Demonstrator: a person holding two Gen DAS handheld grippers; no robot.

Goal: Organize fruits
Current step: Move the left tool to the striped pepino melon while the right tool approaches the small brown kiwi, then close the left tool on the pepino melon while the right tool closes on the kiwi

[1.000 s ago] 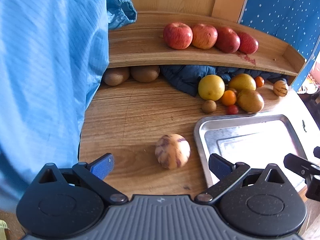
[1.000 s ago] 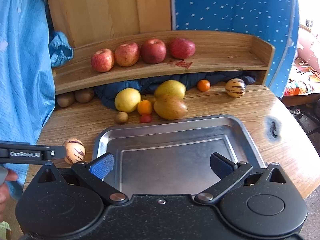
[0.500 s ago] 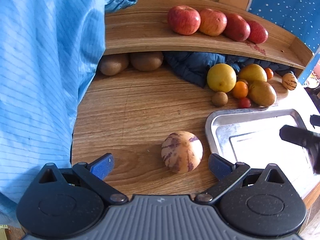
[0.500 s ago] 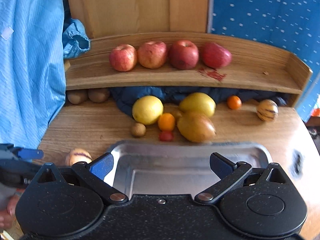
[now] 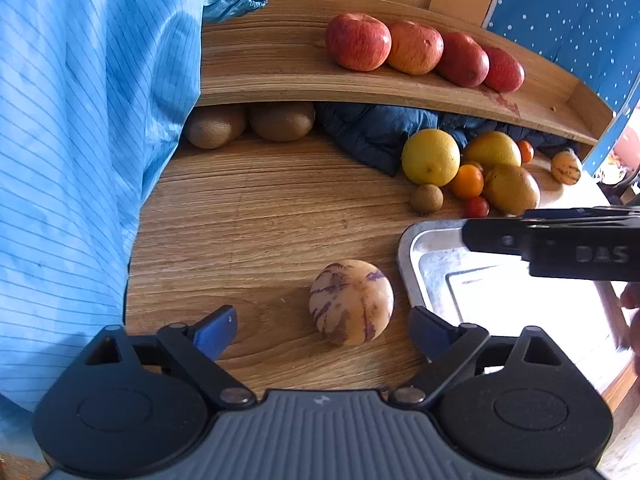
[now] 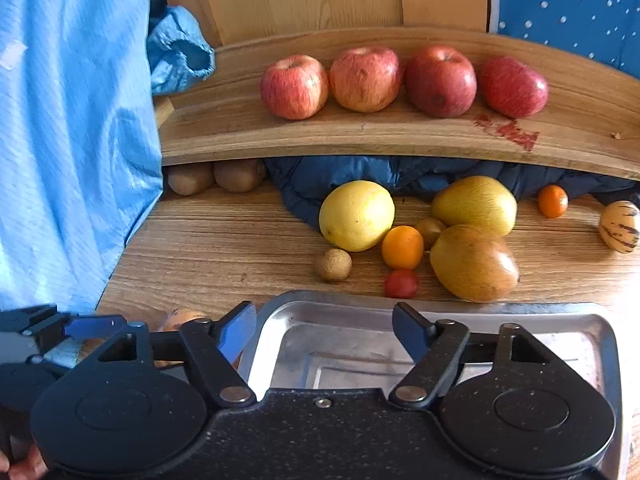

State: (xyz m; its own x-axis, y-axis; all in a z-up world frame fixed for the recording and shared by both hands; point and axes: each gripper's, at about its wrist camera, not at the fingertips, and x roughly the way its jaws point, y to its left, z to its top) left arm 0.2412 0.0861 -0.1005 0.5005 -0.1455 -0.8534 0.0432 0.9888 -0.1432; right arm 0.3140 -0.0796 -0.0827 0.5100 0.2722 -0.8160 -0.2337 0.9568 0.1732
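A pale melon with purple streaks (image 5: 351, 302) lies on the wooden table between the fingers of my open left gripper (image 5: 324, 330), nearer the right finger and untouched. My right gripper (image 6: 325, 327) is open and empty over the near edge of the steel tray (image 6: 440, 312). Beyond the tray lie a yellow citrus (image 6: 356, 215), two mangoes (image 6: 474, 262), a small orange (image 6: 402, 247), a cherry tomato (image 6: 401, 283) and a small brown fruit (image 6: 332, 265). Several red apples (image 6: 366, 79) line the shelf.
A person's light blue sleeve (image 5: 80, 140) fills the left side. Two kiwis (image 5: 248, 124) and a dark blue cloth (image 5: 372, 130) sit under the wooden shelf (image 5: 280, 76). A second streaked melon (image 6: 620, 226) and a tiny orange (image 6: 552, 201) lie far right.
The left gripper has come forward, so the streaked melon now lies between its fingers. The right gripper has advanced over the tray toward the fruit pile and now crosses the left wrist view.
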